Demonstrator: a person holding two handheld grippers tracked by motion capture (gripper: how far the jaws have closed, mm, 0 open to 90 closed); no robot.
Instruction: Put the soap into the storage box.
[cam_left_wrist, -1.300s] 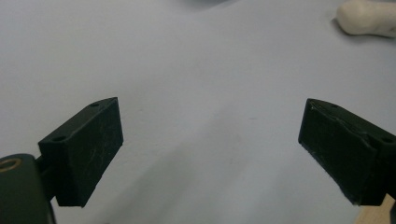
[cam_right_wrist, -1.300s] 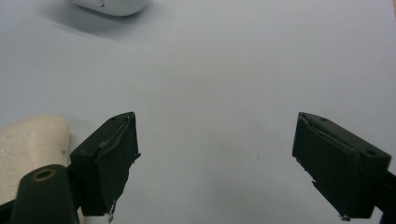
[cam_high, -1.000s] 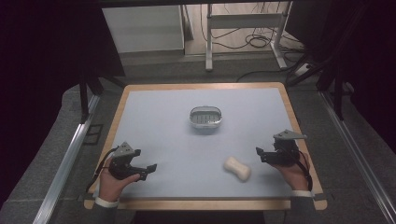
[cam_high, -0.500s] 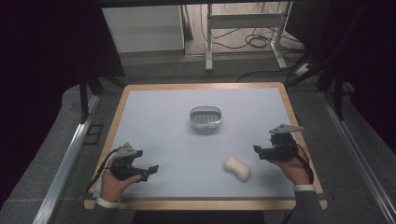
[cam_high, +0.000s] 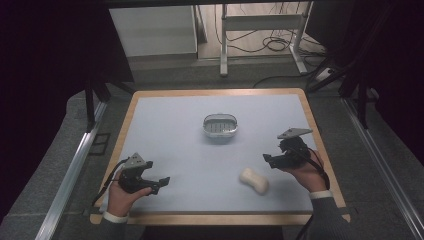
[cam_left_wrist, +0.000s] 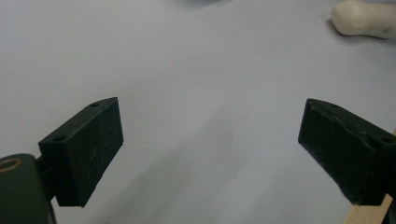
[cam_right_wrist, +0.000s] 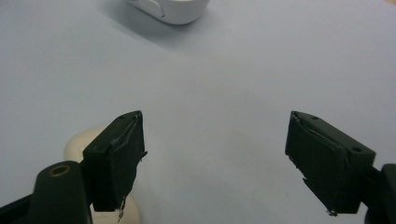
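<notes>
A cream, rounded soap bar (cam_high: 254, 180) lies on the pale blue mat right of centre, near the front. An oval metal soap dish (cam_high: 220, 125) with a slotted base stands at the middle of the mat. My right gripper (cam_high: 267, 159) hovers just above and right of the soap, pointing left; its jaws have just been closing a little but stand open with nothing between them (cam_right_wrist: 215, 158). The soap (cam_right_wrist: 79, 140) peeks from behind its left jaw, and the dish (cam_right_wrist: 173, 9) lies ahead. My left gripper (cam_high: 162, 181) rests at the front left, open and holding nothing (cam_left_wrist: 210, 149), with the soap (cam_left_wrist: 362, 18) far off.
The mat sits on a wooden-edged table (cam_high: 215, 218). Metal rails (cam_high: 70, 175) run along both sides, and a frame with cables (cam_high: 260, 42) stands on the floor beyond the far edge.
My right gripper has lifted slightly and shifted left, toward the mat's middle, and its jaws have narrowed a little. The left hand, soap and dish have stayed put.
</notes>
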